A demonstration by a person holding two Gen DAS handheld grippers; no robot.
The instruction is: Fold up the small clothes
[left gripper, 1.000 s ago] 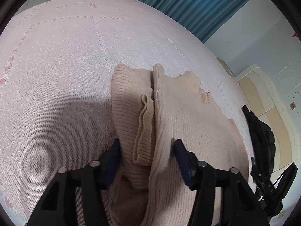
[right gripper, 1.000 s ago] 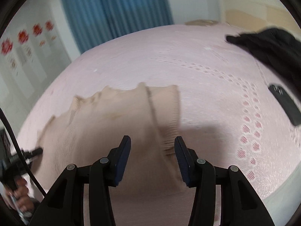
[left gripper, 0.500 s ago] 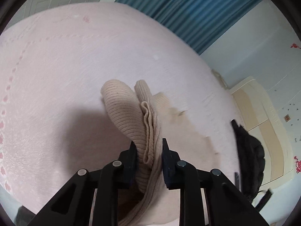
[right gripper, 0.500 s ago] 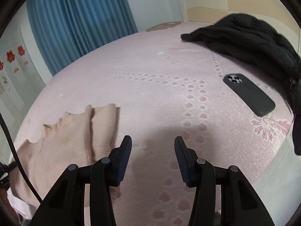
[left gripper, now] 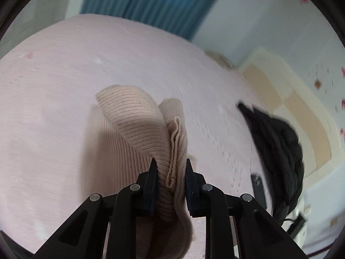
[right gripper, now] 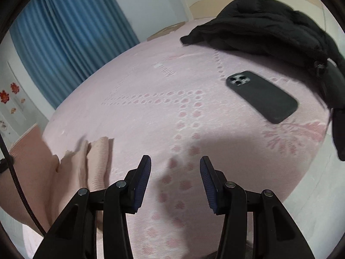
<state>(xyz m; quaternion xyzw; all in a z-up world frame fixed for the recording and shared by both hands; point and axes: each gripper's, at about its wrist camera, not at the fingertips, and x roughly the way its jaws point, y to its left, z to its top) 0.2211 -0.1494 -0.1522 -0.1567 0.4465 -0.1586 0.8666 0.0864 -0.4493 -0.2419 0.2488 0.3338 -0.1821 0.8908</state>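
Observation:
A beige ribbed knit sweater [left gripper: 138, 127] hangs bunched from my left gripper [left gripper: 169, 168], which is shut on its folded ribbed edge and holds it lifted above the pink bedspread [left gripper: 54, 99]. In the right wrist view the same sweater [right gripper: 94, 164] trails at the lower left, partly on the bed. My right gripper [right gripper: 175, 169] hovers open over the bedspread [right gripper: 163, 99], to the right of the sweater, with nothing between its fingers.
A black phone [right gripper: 262, 96] lies face down on the bed to the right. A black jacket [right gripper: 269, 28] is heaped at the far right by the headboard [left gripper: 286, 99]. Blue curtains [right gripper: 64, 36] hang behind the bed. A black cable [right gripper: 15, 177] crosses the lower left.
My left gripper closed on the sweater's ribbed edge and lifted it off the bed, moving right. My right gripper swung right, away from the sweater, toward the phone and jacket.

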